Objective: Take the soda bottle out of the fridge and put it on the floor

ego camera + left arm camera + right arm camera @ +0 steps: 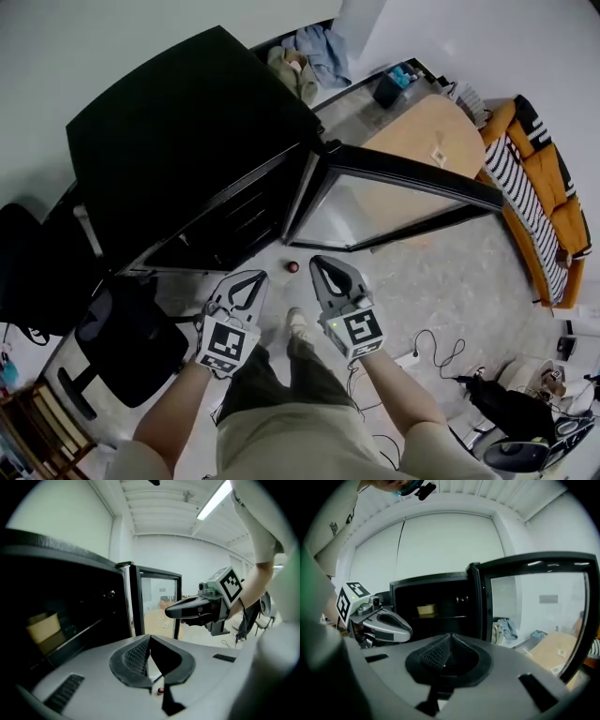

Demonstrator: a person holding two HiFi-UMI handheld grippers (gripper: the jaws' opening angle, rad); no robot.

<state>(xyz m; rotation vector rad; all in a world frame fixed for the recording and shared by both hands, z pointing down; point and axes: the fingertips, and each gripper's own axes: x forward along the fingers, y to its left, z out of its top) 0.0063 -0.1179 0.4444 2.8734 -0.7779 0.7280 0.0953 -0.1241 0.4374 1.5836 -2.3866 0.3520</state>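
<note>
The black fridge point(178, 141) stands with its glass door point(394, 202) swung open. On the floor in front of it shows a small red round top point(292, 267), apparently the soda bottle seen from above; it also peeps through below the left jaws as a red dot point(160, 690). My left gripper point(255, 276) and right gripper point(319, 262) hover side by side high above the floor, pointing at the fridge. Both are shut with nothing between the pads. In the left gripper view the right gripper point(171, 611) hangs before the door. A yellowish box point(425, 610) sits on a fridge shelf.
A black office chair point(127, 337) stands at the left beside the fridge. Behind the open door is a wooden table point(427, 131), with an orange striped sofa point(544, 187) at the right. Cables point(436, 352) lie on the floor by the person's legs.
</note>
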